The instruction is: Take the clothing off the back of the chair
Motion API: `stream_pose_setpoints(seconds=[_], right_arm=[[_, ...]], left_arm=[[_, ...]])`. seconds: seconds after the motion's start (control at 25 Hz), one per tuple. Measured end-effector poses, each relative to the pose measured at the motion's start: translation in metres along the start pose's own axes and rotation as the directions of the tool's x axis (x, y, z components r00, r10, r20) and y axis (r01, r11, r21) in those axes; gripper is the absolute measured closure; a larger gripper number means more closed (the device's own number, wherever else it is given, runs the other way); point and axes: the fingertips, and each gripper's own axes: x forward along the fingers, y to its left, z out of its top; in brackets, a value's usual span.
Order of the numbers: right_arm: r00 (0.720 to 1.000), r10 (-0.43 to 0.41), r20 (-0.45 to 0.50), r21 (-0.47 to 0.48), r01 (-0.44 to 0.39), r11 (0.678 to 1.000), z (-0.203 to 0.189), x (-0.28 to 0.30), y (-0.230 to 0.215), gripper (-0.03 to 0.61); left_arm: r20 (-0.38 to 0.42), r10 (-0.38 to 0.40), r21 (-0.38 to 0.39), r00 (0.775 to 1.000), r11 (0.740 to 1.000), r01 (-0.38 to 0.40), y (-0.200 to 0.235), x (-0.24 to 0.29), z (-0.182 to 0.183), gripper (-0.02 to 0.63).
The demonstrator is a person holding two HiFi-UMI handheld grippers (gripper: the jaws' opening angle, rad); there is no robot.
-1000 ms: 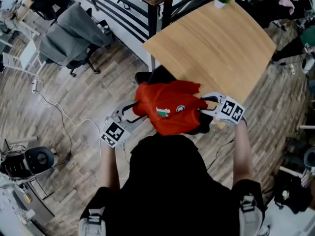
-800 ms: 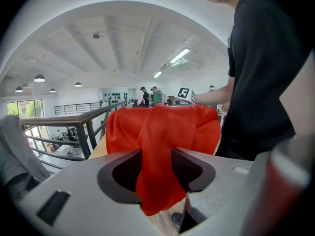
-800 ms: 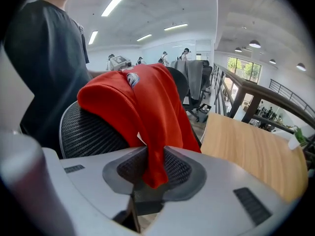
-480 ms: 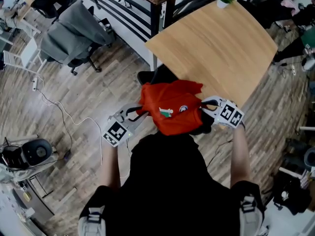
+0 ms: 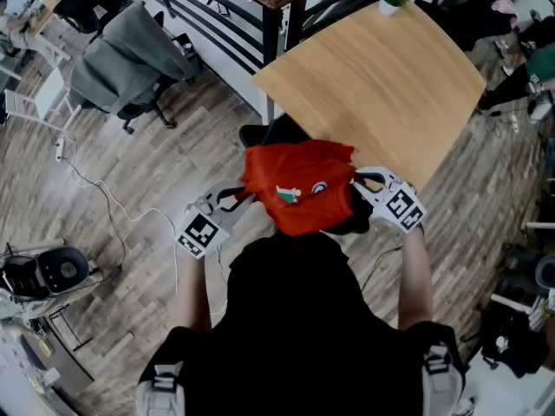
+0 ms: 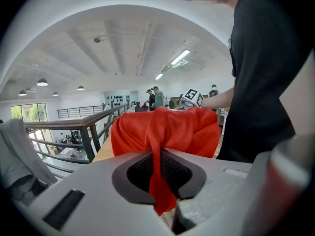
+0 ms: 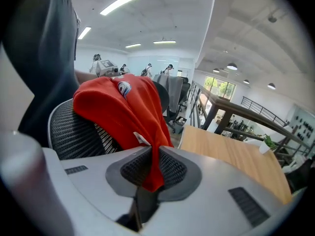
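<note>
Red cloth is the thing here: the red garment (image 5: 299,193) lies draped over the top of the chair back (image 7: 74,129), which is black mesh, directly in front of the person. In the head view its long axis goes from 9 o'clock to 3 o'clock, along the top edge of the back, w/ one gripper at each end.

The left gripper (image 5: 236,198) is at the 9 o'clock end. Its jaws are closing. In the left gripper view a bunched strip of the red cloth goes down btw the two pads, and they press on it from both sides. The right gripper (image 5: 360,180) is at the 3 o'clock end. Its jaws are closing too, and a fold of cloth near a small white label is squeezed btw its pads. So both grippers pinch cloth and neither is empty.

Neither hand is nearer, imo: the garment lies btw them and each one has its own end. What matters for the next move is that the bulk of the cloth sits on top of the mesh and hangs down over it. So I judge the pull must go up first, both ends together, and only then toward the person at 6 o'clock. The wooden table (image 5: 381,85) stands just beyond the chair at approx 12 to 1 o'clock, so that side gives less room. If one end rises before the other, the cloth may drag or catch on the top edge of the back.
</note>
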Motion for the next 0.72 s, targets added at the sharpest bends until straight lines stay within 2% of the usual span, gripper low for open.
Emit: stream_pose_setpoints(seconds=[0.12, 0.2, 0.4, 0.72], right_arm=[[0.995, -0.087, 0.058, 0.014, 0.086, 0.996, 0.013, -0.010, -0.009, 0.537], [0.984, -0.148, 0.098, 0.024, 0.146, 0.989, 0.022, -0.019, -0.015, 0.537], [0.941, -0.278, 0.192, 0.058, 0.272, 0.961, 0.047, -0.050, -0.031, 0.537], [0.889, -0.342, 0.303, 0.087, 0.332, 0.939, 0.082, -0.071, -0.041, 0.537]], left_arm=[[0.018, 0.036, 0.025, 0.999, 0.999, -0.037, 0.007, -0.007, 0.007, 0.589], [0.025, 0.069, -0.003, 0.997, 0.998, -0.069, 0.010, -0.011, 0.009, 0.589], [0.055, 0.147, -0.018, 0.988, 0.989, -0.147, 0.013, -0.022, 0.027, 0.591], [0.111, 0.261, -0.024, 0.959, 0.965, -0.260, 0.012, -0.044, 0.055, 0.592]])
